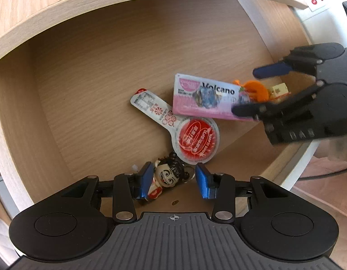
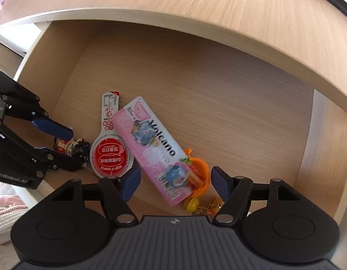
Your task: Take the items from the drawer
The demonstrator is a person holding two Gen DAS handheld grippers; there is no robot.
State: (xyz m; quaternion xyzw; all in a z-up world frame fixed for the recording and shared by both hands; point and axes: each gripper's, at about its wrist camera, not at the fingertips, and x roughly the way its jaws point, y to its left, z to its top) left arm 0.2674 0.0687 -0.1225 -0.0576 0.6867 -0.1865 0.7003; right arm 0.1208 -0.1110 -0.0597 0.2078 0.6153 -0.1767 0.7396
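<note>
Now both tools reach down into the open wooden drawer (image 1: 87,85). From the left wrist view, the left hand-held gripper (image 1: 173,183) is released, its blue pads either side of a small doll keychain (image 1: 167,176) at 6 o'clock on the drawer floor; whether the left pad touches the doll I cannot tell. Just beyond it, toward 12 o'clock, lies a spoon-shaped red-and-white sachet (image 1: 191,139), its round end near the doll. A pink "Volcano" packet (image 1: 207,99) overlaps the sachet's neck. The right hand-held gripper (image 1: 256,90) enters at 3 o'clock, also unclenched, its fingers straddling the packet's far end and an orange trinket (image 1: 256,90). From the right wrist view, the packet's barcode end lies between that tool's spread pads, untouched, with the orange trinket and a yellow charm (image 2: 192,203) just beside it
</note>
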